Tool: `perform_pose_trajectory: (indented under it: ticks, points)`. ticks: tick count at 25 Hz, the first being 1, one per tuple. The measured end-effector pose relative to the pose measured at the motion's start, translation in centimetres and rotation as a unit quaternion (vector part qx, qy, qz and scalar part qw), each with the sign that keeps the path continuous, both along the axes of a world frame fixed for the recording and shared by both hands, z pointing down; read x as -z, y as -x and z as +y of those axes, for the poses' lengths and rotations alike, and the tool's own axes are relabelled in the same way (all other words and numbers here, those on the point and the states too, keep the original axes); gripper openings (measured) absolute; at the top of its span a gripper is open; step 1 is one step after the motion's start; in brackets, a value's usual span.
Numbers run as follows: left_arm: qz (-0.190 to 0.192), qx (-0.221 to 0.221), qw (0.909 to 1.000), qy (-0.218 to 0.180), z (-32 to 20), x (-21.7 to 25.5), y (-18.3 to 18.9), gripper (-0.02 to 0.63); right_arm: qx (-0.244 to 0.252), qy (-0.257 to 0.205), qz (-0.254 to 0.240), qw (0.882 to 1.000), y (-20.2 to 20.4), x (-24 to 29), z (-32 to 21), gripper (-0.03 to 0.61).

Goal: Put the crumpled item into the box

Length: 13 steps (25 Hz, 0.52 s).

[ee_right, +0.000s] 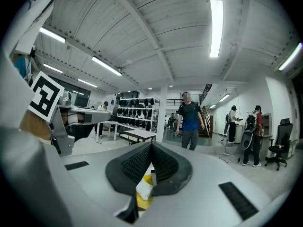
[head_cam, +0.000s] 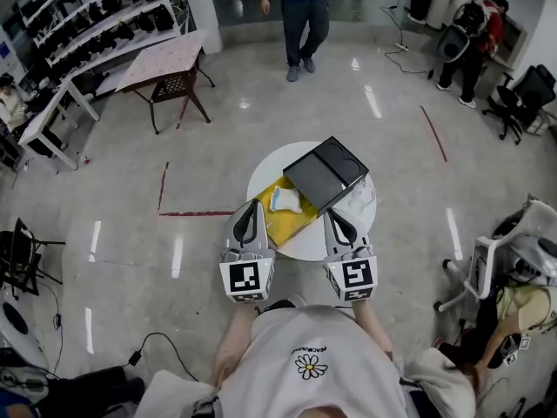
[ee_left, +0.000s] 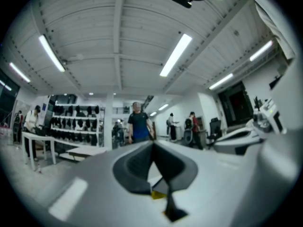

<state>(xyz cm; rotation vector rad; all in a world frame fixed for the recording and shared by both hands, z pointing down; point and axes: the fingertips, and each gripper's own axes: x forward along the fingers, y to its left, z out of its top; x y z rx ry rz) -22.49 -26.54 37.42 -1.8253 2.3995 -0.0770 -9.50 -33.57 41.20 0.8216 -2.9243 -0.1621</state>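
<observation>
On the round white table (head_cam: 348,225) lies a flat yellow box (head_cam: 291,223) with a crumpled white and pale blue item (head_cam: 285,200) inside it. A black lid (head_cam: 325,174) rests tilted over the box's far right part. My left gripper (head_cam: 249,209) is held at the table's near left edge, jaws shut and empty. My right gripper (head_cam: 336,218) is held at the near right edge, also shut on nothing. In the left gripper view the left gripper (ee_left: 153,146) points up across the room. The right gripper (ee_right: 151,148) shows a bit of yellow box (ee_right: 141,200) under its pads.
A person in a blue shirt (head_cam: 298,16) stands on the floor beyond the table. A pink-topped table (head_cam: 165,59) and shelves stand at the far left. Office chairs (head_cam: 513,259) and seated people are at the right. Cables (head_cam: 157,347) lie on the floor at the left.
</observation>
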Motion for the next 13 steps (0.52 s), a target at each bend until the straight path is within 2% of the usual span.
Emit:
perform_pose_trajectory:
  ticks: [13]
  points:
    - [0.002, -0.004, 1.0000, 0.000, 0.65, 0.17, -0.10, 0.002, -0.005, -0.008, -0.004, 1.000, 0.02, 0.56, 0.51, 0.000]
